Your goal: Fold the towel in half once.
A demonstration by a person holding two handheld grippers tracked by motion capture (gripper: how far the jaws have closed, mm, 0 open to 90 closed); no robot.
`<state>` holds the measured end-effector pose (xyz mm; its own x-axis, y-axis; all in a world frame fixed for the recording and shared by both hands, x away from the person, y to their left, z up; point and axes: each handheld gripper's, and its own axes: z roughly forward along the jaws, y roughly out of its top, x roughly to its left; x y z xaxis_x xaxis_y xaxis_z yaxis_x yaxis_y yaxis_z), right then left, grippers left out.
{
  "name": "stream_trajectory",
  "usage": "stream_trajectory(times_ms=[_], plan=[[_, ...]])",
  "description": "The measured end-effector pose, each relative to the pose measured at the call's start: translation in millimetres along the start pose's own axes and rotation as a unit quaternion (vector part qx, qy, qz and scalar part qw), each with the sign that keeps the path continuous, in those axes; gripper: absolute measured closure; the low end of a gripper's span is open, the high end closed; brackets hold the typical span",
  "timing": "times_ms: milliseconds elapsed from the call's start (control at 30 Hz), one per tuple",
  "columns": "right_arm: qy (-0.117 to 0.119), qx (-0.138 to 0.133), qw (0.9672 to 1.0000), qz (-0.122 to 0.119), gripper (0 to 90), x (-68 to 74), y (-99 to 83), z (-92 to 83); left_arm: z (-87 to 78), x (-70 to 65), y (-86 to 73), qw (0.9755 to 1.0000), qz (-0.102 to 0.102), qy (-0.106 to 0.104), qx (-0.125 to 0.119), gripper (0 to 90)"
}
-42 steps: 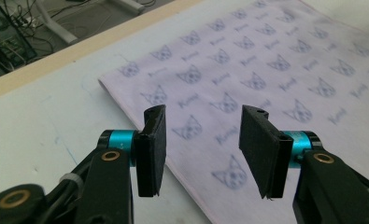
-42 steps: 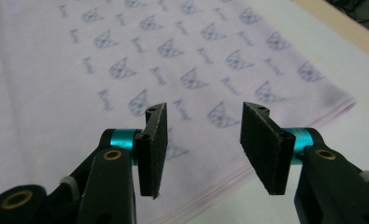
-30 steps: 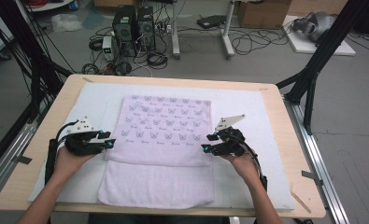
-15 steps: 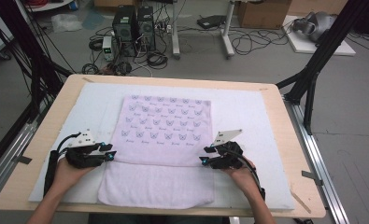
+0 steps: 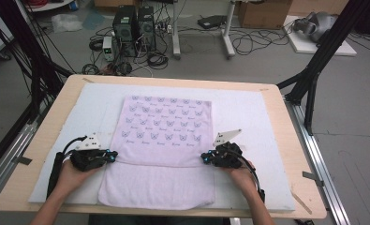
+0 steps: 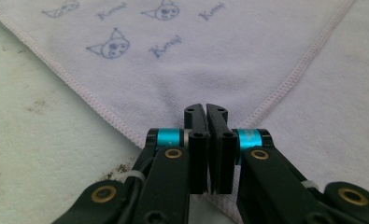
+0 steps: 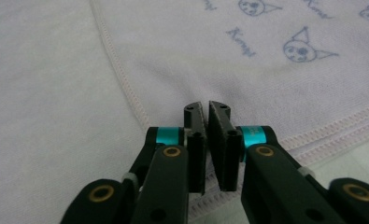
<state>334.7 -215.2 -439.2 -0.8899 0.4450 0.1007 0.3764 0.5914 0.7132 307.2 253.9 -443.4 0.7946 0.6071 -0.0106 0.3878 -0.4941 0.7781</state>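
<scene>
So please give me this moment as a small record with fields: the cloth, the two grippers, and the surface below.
cloth: pale lilac towel with printed cat faces, partly folded, the printed layer lying over a plain layer near the person
left gripper: jaws just closed, pinching the left corner of the folded edge
right gripper: jaws just closed, pinching the right corner of the same edge
surface: white mat on a wooden table
stage: both corners gripped, towel flat, not yet lifted
</scene>
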Motion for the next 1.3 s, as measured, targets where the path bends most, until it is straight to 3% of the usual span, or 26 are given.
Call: stream_trajectory(times_ms=[67,300,433,533,667,833,900,1000,1100,1233,1300], plan=[[0.001,-0.007,1.0,-0.001,87.3,-0.7,1.4,-3.8,-0.6,-0.2,1.1,1.0,-0.002,-0.001,-0.001,87.7],[-0.003,-0.029,0.9995,-0.007,87.6,-5.5,12.0,-16.6,-13.4,0.3,14.5,0.9992,-0.013,-0.003,-0.039,87.7],[-0.009,-0.05,0.9987,-0.011,87.7,-3.5,20.0,-30.4,-20.6,4.5,18.7,0.9988,-0.017,-0.001,-0.046,87.6],[-0.012,-0.051,0.9985,-0.016,87.7,-2.6,24.0,-38.6,-27.1,3.8,22.2,0.9984,-0.015,-0.002,-0.054,87.7],[-0.014,-0.057,0.998,-0.025,87.6,4.2,27.1,-50.4,-39.2,-6.7,26.1,0.9983,-0.003,-0.001,-0.059,88.0],[-0.009,-0.053,0.9976,-0.043,87.7,25.4,22.2,-65.9,-60.3,-28.9,22.4,0.9979,0.015,-0.005,-0.062,88.1],[-0.004,-0.051,0.9977,-0.046,87.7,36.6,16.4,-70.3,-68.7,-42.6,18.7,0.9974,0.025,-0.012,-0.066,88.1],[0.007,-0.054,0.9971,-0.054,87.5,54.6,3.4,-76.0,-76.6,-59.0,8.3,0.996,0.043,-0.04,-0.067,86.9],[0.023,-0.073,0.996,-0.046,77.4,59.1,-8.5,-77.0,-72.8,-60.8,0.5,0.9971,0.04,-0.036,-0.053,71.6],[0.028,-0.061,0.9974,-0.025,70.0,50.5,-12.1,-63.2,-57.2,-50.4,-3.1,0.9986,0.029,-0.029,-0.034,68.8],[0.024,-0.047,0.9981,-0.031,67.9,47.5,-13.7,-51.7,-48.4,-45.5,-5.0,0.9989,0.019,-0.033,-0.029,68.7]])
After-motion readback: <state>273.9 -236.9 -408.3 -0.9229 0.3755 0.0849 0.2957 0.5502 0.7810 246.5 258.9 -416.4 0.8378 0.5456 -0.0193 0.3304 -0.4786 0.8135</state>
